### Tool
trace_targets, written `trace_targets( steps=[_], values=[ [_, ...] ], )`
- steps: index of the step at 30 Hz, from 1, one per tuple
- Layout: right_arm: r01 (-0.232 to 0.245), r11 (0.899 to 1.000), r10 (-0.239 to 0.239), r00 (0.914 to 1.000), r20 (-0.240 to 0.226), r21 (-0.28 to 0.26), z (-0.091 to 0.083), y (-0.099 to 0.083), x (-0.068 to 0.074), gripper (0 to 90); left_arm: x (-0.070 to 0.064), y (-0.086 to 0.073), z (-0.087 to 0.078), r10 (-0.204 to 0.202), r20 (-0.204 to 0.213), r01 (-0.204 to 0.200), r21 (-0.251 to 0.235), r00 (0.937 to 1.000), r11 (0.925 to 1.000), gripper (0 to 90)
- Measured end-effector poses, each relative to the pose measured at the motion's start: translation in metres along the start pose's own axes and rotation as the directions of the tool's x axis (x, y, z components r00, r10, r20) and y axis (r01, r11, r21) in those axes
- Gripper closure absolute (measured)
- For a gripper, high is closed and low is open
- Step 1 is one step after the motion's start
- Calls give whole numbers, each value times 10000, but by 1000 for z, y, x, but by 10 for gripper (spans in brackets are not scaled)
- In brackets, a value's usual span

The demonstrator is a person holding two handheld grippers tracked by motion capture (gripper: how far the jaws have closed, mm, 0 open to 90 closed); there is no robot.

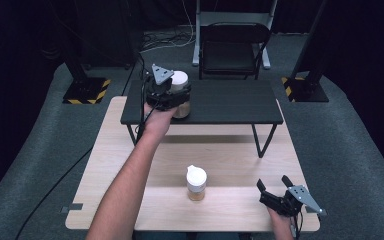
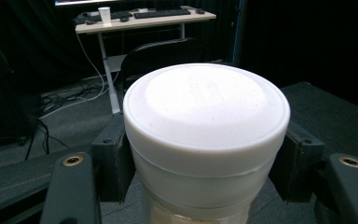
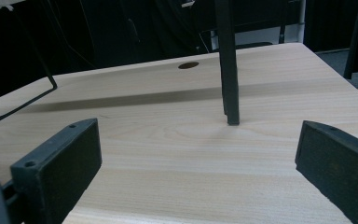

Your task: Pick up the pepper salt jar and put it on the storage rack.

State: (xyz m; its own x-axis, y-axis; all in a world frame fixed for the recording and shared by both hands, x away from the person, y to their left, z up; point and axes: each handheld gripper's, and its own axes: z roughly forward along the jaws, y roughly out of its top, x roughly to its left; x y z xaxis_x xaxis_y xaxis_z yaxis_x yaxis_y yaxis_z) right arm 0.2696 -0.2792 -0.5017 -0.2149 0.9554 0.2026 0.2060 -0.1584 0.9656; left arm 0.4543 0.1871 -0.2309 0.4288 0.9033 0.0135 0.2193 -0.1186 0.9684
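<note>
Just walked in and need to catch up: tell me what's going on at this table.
A person works with a gripper in each hand. The left gripper is shut on a white-lidded jar at the black raised shelf; whether the jar rests on the shelf or is held just above it is unclear. The right gripper sits open and empty near the front right of the wooden table. A second white-capped jar stands upright on the table, apart from both grippers.

Both forearms bare, no sleeves visible. Left gripper (image 1: 172, 95) and right gripper (image 1: 272, 189): black bodies, each topped by a grey three-cornered plate. Flat black jaw pads, brass-coloured screws; black cable trails from left unit.
</note>
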Motion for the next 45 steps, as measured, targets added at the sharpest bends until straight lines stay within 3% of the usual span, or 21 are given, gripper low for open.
trace_targets(
  steps=[10,24,26,27,30,38,45],
  values=[
    [-34,10000,34,10000,11,37,0,1,0,0,1,-8,1,-26,46,27,-288,10000,9996,334],
    [-122,9999,123,9999,-46,69,0,1,-2,0,4,-8,-1,16,181,-11,-290,9998,9996,327],
    [-139,9999,139,9999,-62,70,0,1,-2,0,4,-6,-2,-159,203,163,-213,9997,9996,235],
    [-132,9999,132,9999,-58,70,0,1,-2,0,5,-7,-3,-240,278,248,-270,9993,9993,132],
    [-133,9999,134,9999,-83,52,0,1,-2,0,5,-10,-8,-230,249,242,-508,9994,9984,50],
    [-236,9997,236,9997,-113,4,0,0,-4,0,2,-10,-21,-228,158,235,-463,9996,9987,12],
    [-268,9996,268,9995,-163,43,0,1,-5,0,3,-19,-42,-275,334,292,-515,9991,9982,0]
  ],
)
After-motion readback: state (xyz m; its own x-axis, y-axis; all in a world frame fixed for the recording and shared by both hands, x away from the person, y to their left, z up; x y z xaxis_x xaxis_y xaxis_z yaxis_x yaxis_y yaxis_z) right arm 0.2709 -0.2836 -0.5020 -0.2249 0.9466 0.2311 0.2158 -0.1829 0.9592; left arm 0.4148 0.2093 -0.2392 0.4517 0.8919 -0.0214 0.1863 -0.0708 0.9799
